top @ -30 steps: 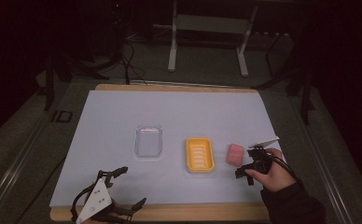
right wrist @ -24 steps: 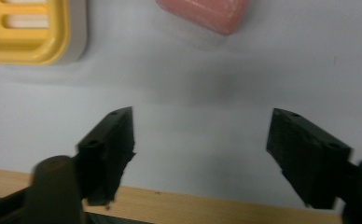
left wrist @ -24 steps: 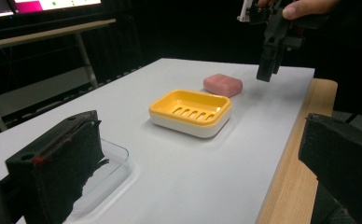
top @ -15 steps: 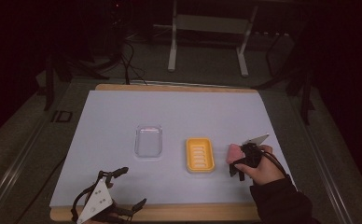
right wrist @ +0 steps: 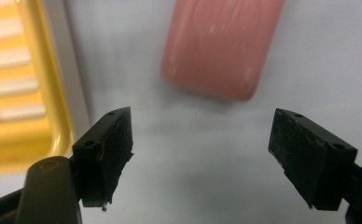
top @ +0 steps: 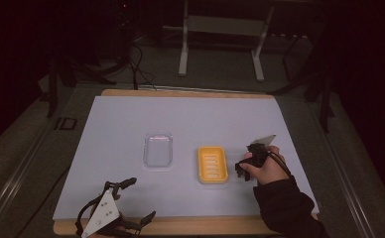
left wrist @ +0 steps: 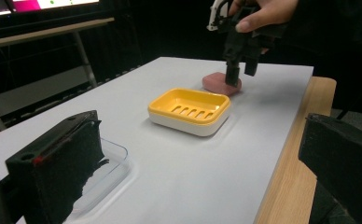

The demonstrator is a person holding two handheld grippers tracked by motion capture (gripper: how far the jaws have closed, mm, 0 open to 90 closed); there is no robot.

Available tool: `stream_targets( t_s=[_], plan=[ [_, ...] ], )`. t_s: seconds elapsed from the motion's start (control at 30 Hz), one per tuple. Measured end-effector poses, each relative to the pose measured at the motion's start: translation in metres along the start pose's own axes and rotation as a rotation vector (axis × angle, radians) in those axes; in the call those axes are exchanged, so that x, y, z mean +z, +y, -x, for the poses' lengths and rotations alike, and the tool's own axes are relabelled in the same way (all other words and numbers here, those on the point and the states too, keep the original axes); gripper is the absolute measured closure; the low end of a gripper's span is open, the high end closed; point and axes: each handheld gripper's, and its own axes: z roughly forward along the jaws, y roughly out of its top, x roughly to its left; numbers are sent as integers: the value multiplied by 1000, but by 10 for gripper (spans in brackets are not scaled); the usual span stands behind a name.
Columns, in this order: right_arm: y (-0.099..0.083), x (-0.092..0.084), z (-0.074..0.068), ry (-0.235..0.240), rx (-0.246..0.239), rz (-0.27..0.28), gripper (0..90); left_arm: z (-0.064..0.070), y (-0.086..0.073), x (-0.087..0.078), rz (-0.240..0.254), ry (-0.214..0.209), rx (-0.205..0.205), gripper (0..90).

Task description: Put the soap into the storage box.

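— Where does the high view sit?
— Above the near edge of the surface point(top: 131, 124), looking forward and down; it takes in the whole top and the dark floor beyond.

— And the left gripper view?
— Low, just off the near edge, looking across the top toward the right tool point(left wrist: 237, 51), which stands well off.

— The right gripper view?
— Very close, pointing straight down between its own jaws.

— What do they share?
— The yellow soap dish point(top: 212, 164) point(left wrist: 189, 110) point(right wrist: 16, 84) shows in all three; the pink bar point(left wrist: 219, 83) point(right wrist: 223, 44) beside it shows in both gripper views.
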Motion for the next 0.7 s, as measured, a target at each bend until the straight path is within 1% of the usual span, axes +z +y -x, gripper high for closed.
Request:
stream_targets(
  t_s=[0.17, 0.23, 0.3, 0.4, 0.47, 0.53, 0.57, 0.7],
  plan=[
    [12, -1, -2, 11, 44, 34, 237, 0, 0, 0, -1, -2, 0, 3],
    [18, -1, -3, 8, 57, 38, 238, 0, 0, 0, 0, -3, -2, 3],
    [23, 0, -3, 16, 75, 38, 238, 0, 0, 0, -2, -3, 0, 3],
    [30, 3, -3, 14, 97, 37, 259, 0, 0, 0, -2, -3, 1, 3],
    [35, 5, -3, 7, 107, 43, 260, 0, 0, 0, -2, -5, 1, 3],
    [38, 8, -3, 9, 114, 35, 259, 0, 0, 0, -2, -5, 2, 3],
    [40, 9, -2, -1, 116, 41, 259, 0, 0, 0, -3, -6, 2, 3],
    [47, 12, 2, -9, 134, 39, 258, -1, 0, -1, -1, -7, -3, 3]
  ],
)
